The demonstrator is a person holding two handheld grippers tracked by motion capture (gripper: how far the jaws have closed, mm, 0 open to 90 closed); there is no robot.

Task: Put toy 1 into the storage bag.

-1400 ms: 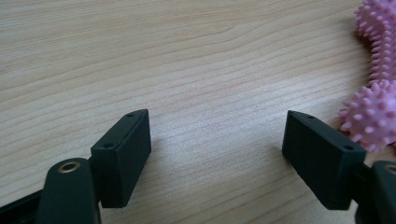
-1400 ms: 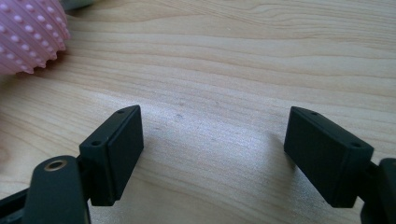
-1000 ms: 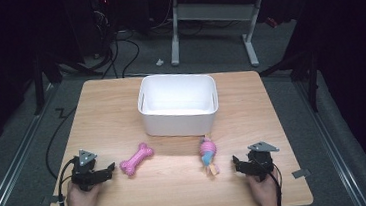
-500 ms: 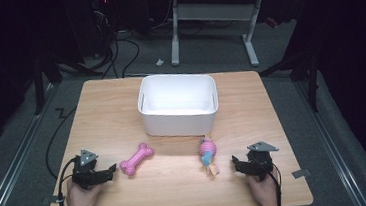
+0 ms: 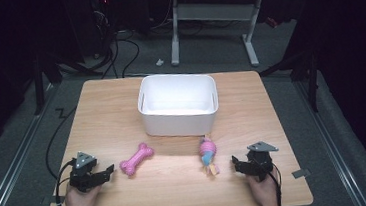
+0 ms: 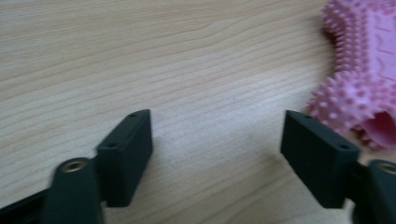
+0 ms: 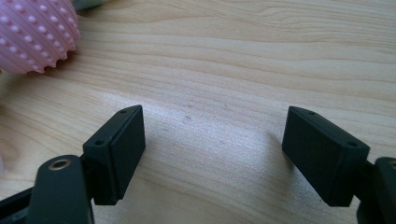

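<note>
One pink bone toy [image 5: 136, 159] is lying near the worktop's front-left corner, just beside the left gripper [image 5: 107, 170], whose empty jaws have just been narrowing. One knobbed rope toy [image 5: 207, 155] is lying front-right; the right gripper [image 5: 235, 161] is gaping empty. One white bin [image 5: 178, 104] is waiting centrally, likely to receive both.

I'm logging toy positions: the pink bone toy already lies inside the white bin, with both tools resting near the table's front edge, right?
Not quite. The high view shows the pink bone toy lying on the table in front of the white bin, not inside. Both tools, left and right, do rest near the front edge.
</note>
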